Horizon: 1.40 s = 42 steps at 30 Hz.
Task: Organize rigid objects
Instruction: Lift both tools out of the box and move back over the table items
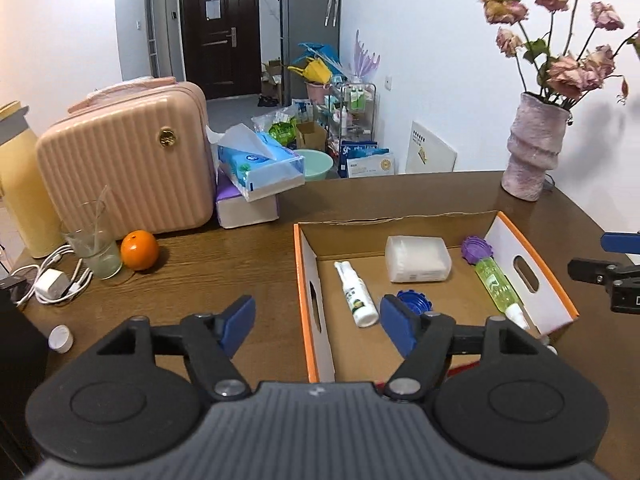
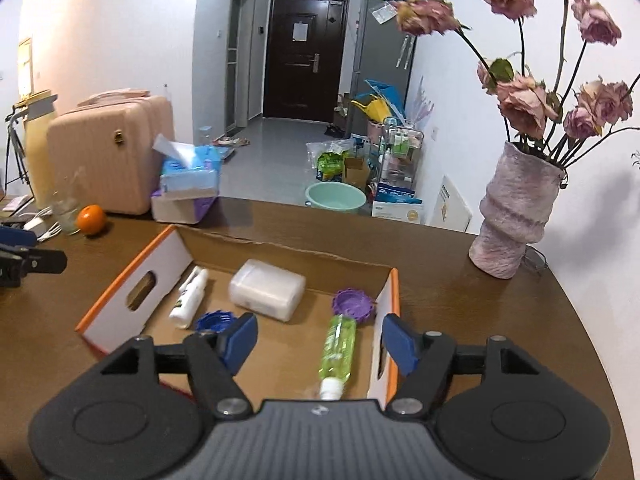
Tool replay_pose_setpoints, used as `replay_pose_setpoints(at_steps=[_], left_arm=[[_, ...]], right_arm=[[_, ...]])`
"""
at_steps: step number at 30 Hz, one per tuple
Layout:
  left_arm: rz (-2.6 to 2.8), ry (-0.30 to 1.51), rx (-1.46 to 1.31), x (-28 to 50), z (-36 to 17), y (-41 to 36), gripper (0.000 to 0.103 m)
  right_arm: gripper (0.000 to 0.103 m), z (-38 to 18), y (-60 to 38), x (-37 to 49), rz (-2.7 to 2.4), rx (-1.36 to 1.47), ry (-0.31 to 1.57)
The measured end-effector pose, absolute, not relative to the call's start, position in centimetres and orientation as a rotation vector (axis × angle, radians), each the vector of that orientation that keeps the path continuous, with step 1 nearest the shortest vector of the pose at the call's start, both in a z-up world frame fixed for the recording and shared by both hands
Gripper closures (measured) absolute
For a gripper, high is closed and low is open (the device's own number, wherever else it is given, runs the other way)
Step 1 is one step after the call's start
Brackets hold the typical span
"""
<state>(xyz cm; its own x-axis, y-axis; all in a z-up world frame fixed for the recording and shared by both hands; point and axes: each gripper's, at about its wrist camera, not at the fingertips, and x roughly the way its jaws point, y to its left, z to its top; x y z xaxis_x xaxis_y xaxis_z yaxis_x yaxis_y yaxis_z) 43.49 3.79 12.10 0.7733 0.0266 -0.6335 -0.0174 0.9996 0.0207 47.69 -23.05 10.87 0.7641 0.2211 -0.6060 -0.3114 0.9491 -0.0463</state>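
Rigid items all sit in the box, an open cardboard tray with white walls, orange rim and oval handle cutouts, on the brown table. Contents: white spray bottle lying flat near the left wall; frosted white case toward the back middle; green tube with white cap lying along the right wall, a purple cap touching its far end; blue cap on the floor near the front, partly behind a finger of the left gripper. Left gripper spread wide, holding nothing, straddling the box's left wall: one finger over the table, the other over the box interior. Right gripper also spread and empty, above the box's near right end, green tube lying between its fingers below, right wall just inside its right finger. Outside the box: orange touching a glass, white charger with cable, small white lid at the left edge, pink case, tissue packs, vase with dried roses at the back right.
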Motion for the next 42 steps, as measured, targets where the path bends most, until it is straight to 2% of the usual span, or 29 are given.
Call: replay_pose_setpoints(at_steps=[7, 11, 15, 22, 32, 37, 42], left_arm=[[0.018, 0.563, 0.010, 38.4, 12.9, 3.1, 0.021], [0.029, 0.444, 0.024, 35.3, 11.9, 2.3, 0.007], [0.004, 0.318, 0.049, 32.5, 10.4, 1.6, 0.001], [0.002, 0.262, 0.046, 29.4, 8.3, 0.8, 0.000], [0.041, 0.291, 0.045, 27.6, 7.3, 1.0, 0.000], [0.023, 0.245, 0.003, 22.5, 5.5, 1.4, 0.000], [0.033, 0.290, -0.008, 17.8, 1.8, 1.6, 0.000]], right_arm=[[0.032, 12.1, -22.6, 43.2, 0.314, -0.135, 0.554], [0.022, 11.8, -22.8, 40.5, 0.315, -0.120, 0.457], [0.018, 10.6, -23.2, 38.0, 0.315, -0.087, 0.363], [0.017, 6.8, -24.4, 34.5, 0.307, 0.052, 0.274], [0.016, 6.3, -24.7, 32.1, 0.263, 0.019, 0.241], [0.015, 4.7, -25.0, 28.9, 0.246, 0.013, 0.235], [0.013, 1.5, -24.8, 23.2, 0.267, -0.040, 0.184]])
